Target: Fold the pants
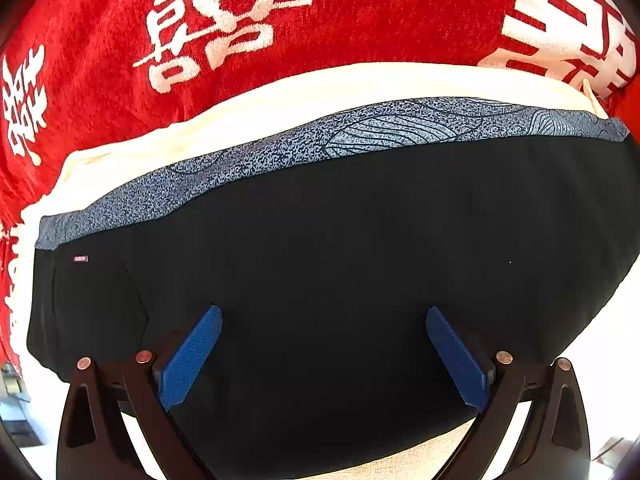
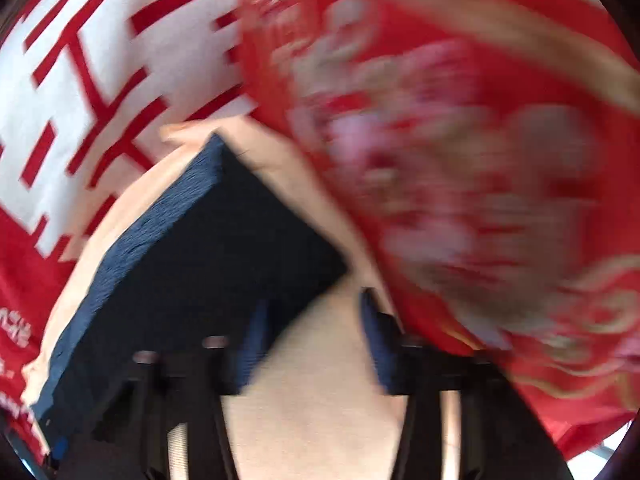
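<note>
A red cloth (image 1: 100, 40) with large white characters fills the far part of the left wrist view, and in the right wrist view it (image 2: 80, 80) shows again at upper left beside a second red fabric (image 2: 460, 160) with a pink and gold pattern, badly blurred. On the red cloth lies a cream sheet (image 1: 280, 100), seen in the right wrist view as a pale peach layer (image 2: 312, 380) under and around the garment.

The pants (image 1: 320, 260) lie flat on that cream sheet as a wide black block, folded at least once, with a blue-grey speckled waistband (image 1: 280, 148) carrying a leaf-line print along the far edge. A small tag (image 1: 80, 259) sits on the black cloth near the band's left end. In the right wrist view one corner of the pants (image 2: 200, 260) points toward the patterned fabric, the textured blue band running along its left side.

The left hand-held gripper (image 1: 324, 312) points steeply down over the near part of the pants, its blue pads (image 1: 192, 356) spread wide with only flat black cloth between them; whether the tips touch the cloth cannot be told. The right hand-held gripper (image 2: 312, 300) stands about half spread, pinching nothing: its left finger (image 2: 256, 344) overlaps the pants' near edge, the right one lies over the pale sheet close to the patterned fabric, and bare sheet shows in the gap. Motion blur smears this whole view
</note>
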